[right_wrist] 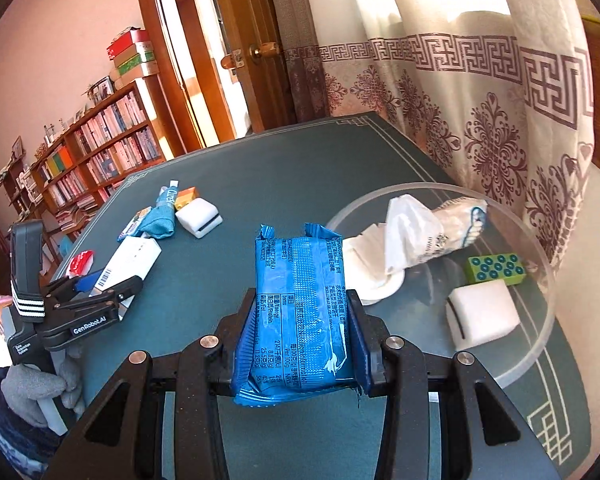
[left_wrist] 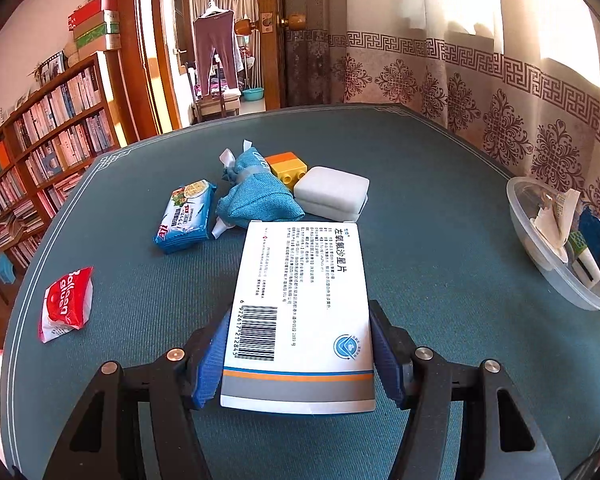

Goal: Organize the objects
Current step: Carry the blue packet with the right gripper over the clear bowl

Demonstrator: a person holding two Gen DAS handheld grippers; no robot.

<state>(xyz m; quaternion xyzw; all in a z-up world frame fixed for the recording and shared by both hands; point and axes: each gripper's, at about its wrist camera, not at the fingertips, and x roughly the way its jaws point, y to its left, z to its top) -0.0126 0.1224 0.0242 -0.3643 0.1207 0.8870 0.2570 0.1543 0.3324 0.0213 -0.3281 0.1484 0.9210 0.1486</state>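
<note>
My left gripper (left_wrist: 298, 344) is shut on a white medicine box (left_wrist: 300, 304) with a barcode, held above the green table mat (left_wrist: 420, 200). It also shows in the right wrist view (right_wrist: 112, 280) with the box (right_wrist: 132, 258). My right gripper (right_wrist: 302, 328) is shut on a blue snack packet (right_wrist: 300, 312), just left of a clear plastic bowl (right_wrist: 540, 320). The bowl (left_wrist: 540, 264) holds a white plastic bag (right_wrist: 408, 232), a green brick (right_wrist: 496, 270) and a white case (right_wrist: 480, 316).
On the mat lie a red packet (left_wrist: 66, 304), a blue wipes pack (left_wrist: 186, 216), a blue cloth pouch (left_wrist: 256, 196), an orange-yellow brick (left_wrist: 288, 168) and a white case (left_wrist: 332, 194). A bookshelf (left_wrist: 52, 152) stands left, curtains (left_wrist: 500, 92) right.
</note>
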